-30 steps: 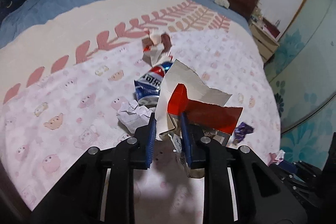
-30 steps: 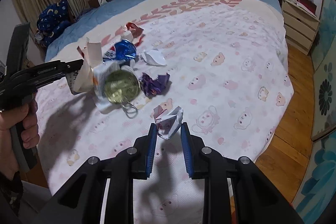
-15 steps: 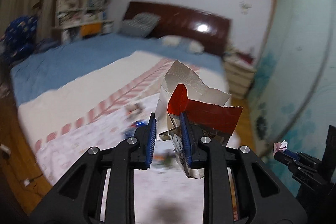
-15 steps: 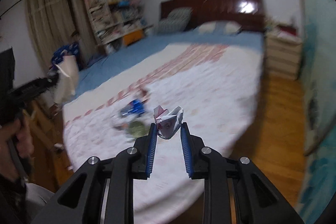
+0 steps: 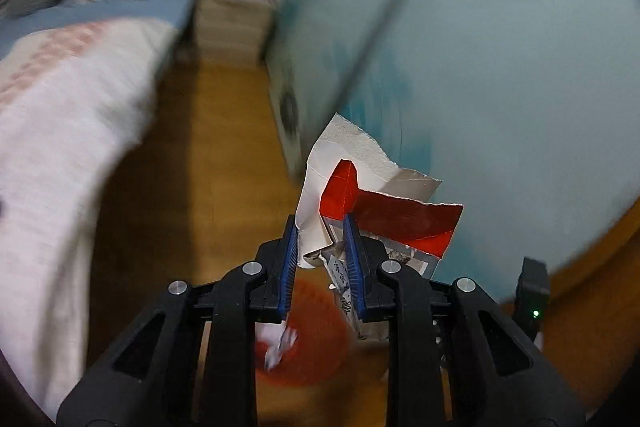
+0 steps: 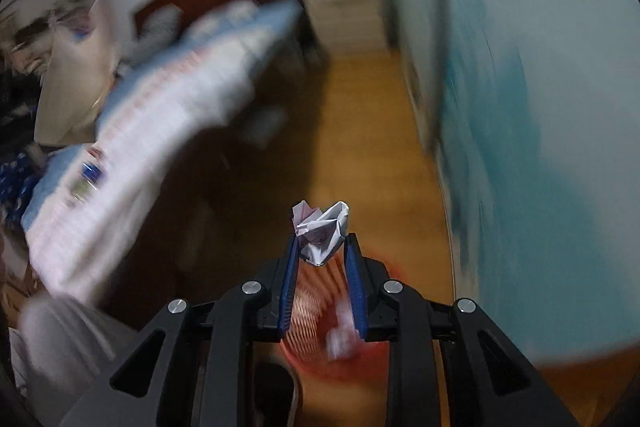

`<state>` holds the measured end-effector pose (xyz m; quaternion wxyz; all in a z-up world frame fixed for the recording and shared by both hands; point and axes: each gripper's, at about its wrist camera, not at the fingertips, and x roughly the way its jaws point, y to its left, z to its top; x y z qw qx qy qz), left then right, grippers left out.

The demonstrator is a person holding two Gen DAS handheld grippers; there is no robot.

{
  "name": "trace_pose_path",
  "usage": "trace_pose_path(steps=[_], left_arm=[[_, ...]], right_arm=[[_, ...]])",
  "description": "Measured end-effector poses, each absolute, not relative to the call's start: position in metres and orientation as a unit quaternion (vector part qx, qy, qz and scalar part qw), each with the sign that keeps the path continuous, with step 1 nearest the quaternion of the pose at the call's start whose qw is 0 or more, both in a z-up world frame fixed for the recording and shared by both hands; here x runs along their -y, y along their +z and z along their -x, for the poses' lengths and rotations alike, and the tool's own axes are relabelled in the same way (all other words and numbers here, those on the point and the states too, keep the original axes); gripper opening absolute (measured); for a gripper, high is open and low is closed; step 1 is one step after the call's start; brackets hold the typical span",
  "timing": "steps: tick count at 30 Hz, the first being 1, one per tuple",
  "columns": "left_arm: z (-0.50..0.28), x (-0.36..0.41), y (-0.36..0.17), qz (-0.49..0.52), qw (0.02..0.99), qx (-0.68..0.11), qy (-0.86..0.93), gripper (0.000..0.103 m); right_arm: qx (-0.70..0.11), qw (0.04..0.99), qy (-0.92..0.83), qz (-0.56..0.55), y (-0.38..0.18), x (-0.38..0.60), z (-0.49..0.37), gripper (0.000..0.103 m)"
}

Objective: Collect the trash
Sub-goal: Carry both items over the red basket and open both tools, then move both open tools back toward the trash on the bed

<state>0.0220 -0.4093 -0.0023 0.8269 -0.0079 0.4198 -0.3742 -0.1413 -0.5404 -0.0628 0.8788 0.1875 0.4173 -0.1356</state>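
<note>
My left gripper (image 5: 321, 227) is shut on a torn red and white paper carton (image 5: 376, 203) and holds it in the air. Below it on the wooden floor stands a red waste basket (image 5: 316, 355) with white crumpled paper (image 5: 278, 345) inside. My right gripper (image 6: 322, 247) is shut on a crumpled white paper ball (image 6: 322, 231), above the same red mesh basket (image 6: 320, 311). The other gripper's carton (image 6: 76, 67) shows blurred at the far left of the right wrist view.
The bed (image 5: 60, 99) with its pink-patterned cover lies to the left, with trash (image 6: 90, 173) still on it. A teal patterned wardrobe wall (image 5: 480, 67) stands close on the right. A white nightstand (image 5: 232, 23) is at the far end of the wooden floor strip (image 6: 372, 131).
Both grippers have swung away from the bed to the right and down, carrying the carton and the paper ball. The red basket on the floor has come into view under them.
</note>
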Motion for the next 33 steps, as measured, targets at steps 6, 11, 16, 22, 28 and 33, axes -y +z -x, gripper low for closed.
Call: trace_pose_path(steps=[6, 11, 16, 22, 28, 33], left_arm=[[-0.030, 0.479, -0.133, -0.081, 0.748, -0.571, -0.329, 0.020], [-0.021, 0.501, -0.165, -0.156, 0.733, -0.579, -0.322, 0.020], [-0.022, 0.502, -0.175, -0.176, 0.728, -0.581, -0.318, 0.020], [-0.019, 0.498, -0.172, -0.184, 0.737, -0.575, -0.305, 0.028], [-0.015, 0.493, -0.155, -0.197, 0.766, -0.536, -0.294, 0.076], [-0.016, 0.489, -0.153, -0.189, 0.764, -0.541, -0.295, 0.076]], right_arm=[[-0.509, 0.810, -0.142, -0.253, -0.201, 0.549, 0.155, 0.024], [-0.525, 0.801, -0.129, -0.259, -0.229, 0.543, 0.132, 0.024], [-0.525, 0.806, -0.120, -0.247, -0.229, 0.537, 0.116, 0.025], [-0.522, 0.808, -0.120, -0.245, -0.231, 0.531, 0.116, 0.031], [-0.500, 0.817, -0.138, -0.252, -0.223, 0.534, 0.126, 0.077], [-0.495, 0.819, -0.150, -0.249, -0.214, 0.536, 0.133, 0.077]])
